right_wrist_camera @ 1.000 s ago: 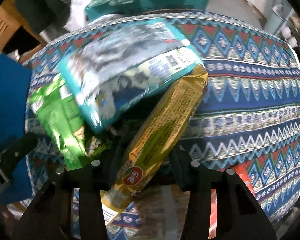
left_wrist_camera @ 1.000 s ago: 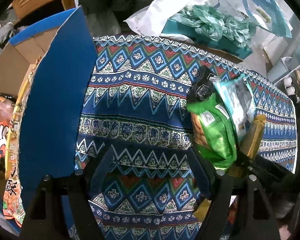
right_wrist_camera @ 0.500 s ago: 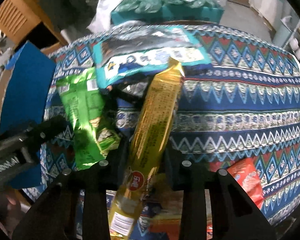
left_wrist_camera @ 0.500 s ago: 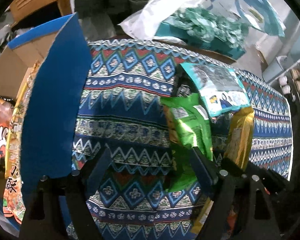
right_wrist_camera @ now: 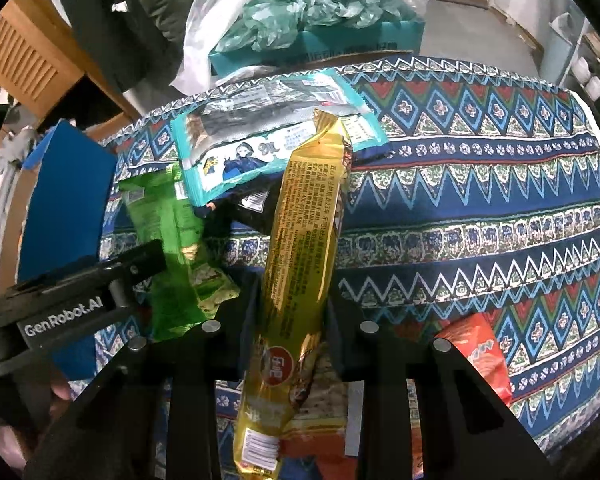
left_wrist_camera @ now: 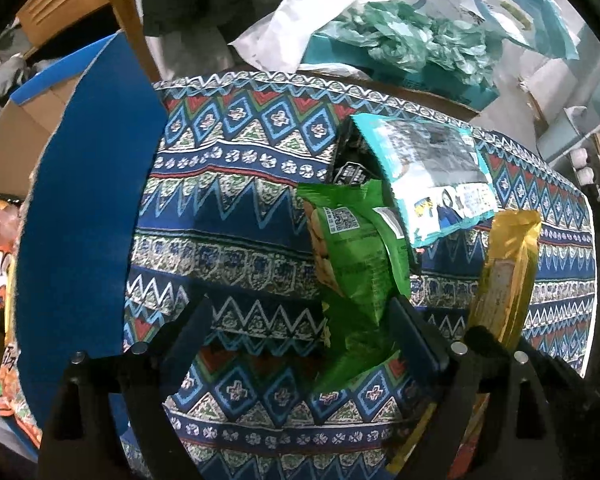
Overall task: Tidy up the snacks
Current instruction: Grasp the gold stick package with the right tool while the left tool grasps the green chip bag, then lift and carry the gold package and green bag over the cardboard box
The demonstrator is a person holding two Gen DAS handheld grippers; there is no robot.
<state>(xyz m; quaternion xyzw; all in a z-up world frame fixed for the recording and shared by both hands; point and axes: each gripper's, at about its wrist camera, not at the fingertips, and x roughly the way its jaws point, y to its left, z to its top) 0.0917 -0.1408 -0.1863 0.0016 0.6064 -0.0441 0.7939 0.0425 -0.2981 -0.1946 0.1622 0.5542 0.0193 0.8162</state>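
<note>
Right gripper [right_wrist_camera: 290, 300] clamped on gold packet [right_wrist_camera: 304, 236], lifted over patterned cloth [right_wrist_camera: 480, 208]. Left gripper [left_wrist_camera: 300, 320], jaws just widened, empty, nears green packet [left_wrist_camera: 356, 264]. Next, probably: carry gold packet to blue box [left_wrist_camera: 76, 216].

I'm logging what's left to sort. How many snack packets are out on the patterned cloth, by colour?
Green packet: 1
Teal packet: 1
Gold packet: 1, gripped in the right tongs
Black packet: 1, mostly hidden
Orange-red packet: 1
Total: 5, counting only those clearly seen.
</note>
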